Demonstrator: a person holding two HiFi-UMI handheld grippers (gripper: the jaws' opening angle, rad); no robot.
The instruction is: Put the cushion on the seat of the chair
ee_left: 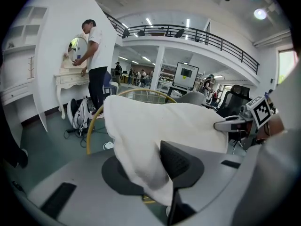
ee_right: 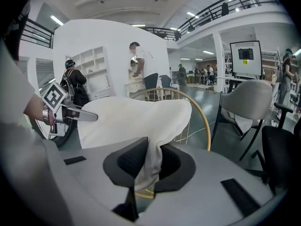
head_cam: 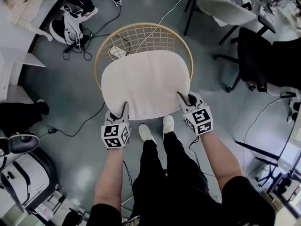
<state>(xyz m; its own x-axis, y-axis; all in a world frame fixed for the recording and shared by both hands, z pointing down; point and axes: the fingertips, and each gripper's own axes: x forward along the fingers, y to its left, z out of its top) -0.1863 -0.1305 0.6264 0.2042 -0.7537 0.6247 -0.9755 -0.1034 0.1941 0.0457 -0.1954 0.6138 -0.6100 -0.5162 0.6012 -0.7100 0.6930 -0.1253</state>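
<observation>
Clearly, both jaws pinch the cushion [head_cam: 146, 81] — near edge.

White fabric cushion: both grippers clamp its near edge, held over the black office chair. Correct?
Wrong chair. In the head view the white fabric cushion, clamped by the left gripper and right gripper, is over the round gold wire chair.

The cushion [head_cam: 146, 84] lies over the chair [head_cam: 143, 26], the left gripper [head_cam: 124, 109] at its near left corner and the right gripper [head_cam: 184, 98] at its near right corner, the person's feet [head_cam: 146, 133] just before it, a backpack [head_cam: 69, 29] beyond to the left.
</observation>
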